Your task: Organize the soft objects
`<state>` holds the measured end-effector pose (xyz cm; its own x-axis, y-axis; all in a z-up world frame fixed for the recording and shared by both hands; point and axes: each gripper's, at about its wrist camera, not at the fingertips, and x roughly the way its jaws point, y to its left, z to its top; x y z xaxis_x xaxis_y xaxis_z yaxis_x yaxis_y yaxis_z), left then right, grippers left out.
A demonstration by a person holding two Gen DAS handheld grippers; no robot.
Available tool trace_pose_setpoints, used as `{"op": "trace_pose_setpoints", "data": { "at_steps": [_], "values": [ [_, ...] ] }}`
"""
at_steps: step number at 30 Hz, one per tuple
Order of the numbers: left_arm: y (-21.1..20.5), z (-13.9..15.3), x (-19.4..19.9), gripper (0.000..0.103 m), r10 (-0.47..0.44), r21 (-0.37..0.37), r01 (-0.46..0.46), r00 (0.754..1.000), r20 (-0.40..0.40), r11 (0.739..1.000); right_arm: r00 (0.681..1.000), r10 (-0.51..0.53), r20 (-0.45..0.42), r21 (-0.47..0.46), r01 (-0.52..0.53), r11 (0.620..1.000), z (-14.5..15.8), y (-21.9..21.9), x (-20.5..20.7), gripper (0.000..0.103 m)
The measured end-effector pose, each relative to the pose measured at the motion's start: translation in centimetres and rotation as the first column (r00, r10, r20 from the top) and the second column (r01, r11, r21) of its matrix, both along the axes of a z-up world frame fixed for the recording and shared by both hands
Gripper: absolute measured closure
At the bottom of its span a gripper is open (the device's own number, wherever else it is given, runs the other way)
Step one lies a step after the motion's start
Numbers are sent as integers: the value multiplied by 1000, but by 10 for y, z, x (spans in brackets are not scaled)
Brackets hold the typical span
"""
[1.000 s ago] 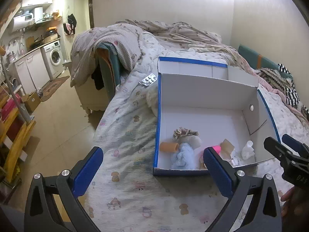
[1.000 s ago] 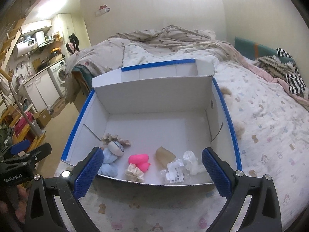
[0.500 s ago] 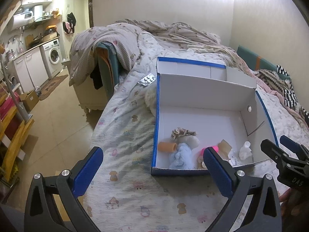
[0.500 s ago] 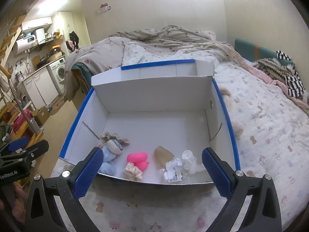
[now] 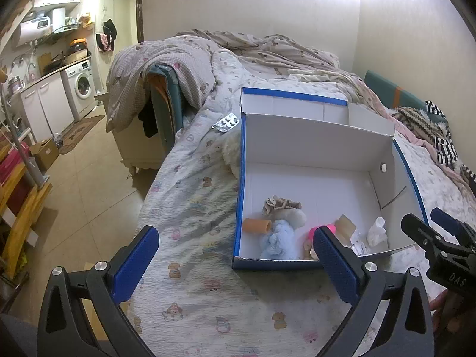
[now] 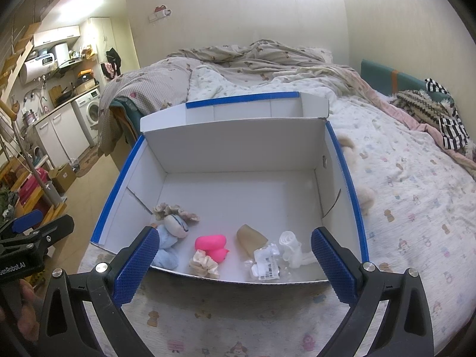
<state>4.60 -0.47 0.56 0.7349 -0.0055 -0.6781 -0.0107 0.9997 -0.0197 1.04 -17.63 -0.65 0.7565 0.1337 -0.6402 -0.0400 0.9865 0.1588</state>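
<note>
1. A washing machine [image 5: 82, 84] stands far left, under a kitchen counter, with a cardboard carton [image 5: 45, 153] on the floor near it.
2. The left gripper [image 5: 235, 263] hangs over the near edge of the bed [image 5: 190, 184], its blue pads spread wide with nothing between them.
3. A foil pill strip [image 5: 225, 122] lies on the bedsheet just left of the box's far corner.
4. The box [image 6: 235, 148], white inside with blue edges, sits open on the bed with its lid flap standing at the far side.
5. The soft things all lie along the near wall of the box. From the left: an orange roll [image 5: 256, 225], a beige scrunchie [image 6: 175, 210], a light blue cloth [image 6: 167, 248] with a grey-white rounded thing [image 6: 175, 226] on top of it.
6. Next come a pink sponge [image 6: 211, 245] and, touching its near side, a cream scrunchie [image 6: 204, 264].
7. Right of these lie a tan sponge [image 6: 251, 238], a clear packet with a barcode label [image 6: 265, 263], and a white rolled cloth [image 6: 290, 245].
8. The right gripper [image 6: 235, 263] is held just in front of the box's near wall, released and wide apart, gripping nothing.
9. A fluffy beige toy [image 6: 364, 197] lies on the sheet against the box's right wall.
10. Striped clothing [image 6: 452, 131] is heaped far right on the bed.
</note>
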Motion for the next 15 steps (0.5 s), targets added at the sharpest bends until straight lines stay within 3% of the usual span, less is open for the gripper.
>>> {"op": "trace_pose_setpoints", "data": {
  "at_steps": [15],
  "values": [
    [0,-1,0,0,0,-8,0,1000,-9,1000,1000,3,-4,4,-3,1000,0,-2,0,0]
  ]
}}
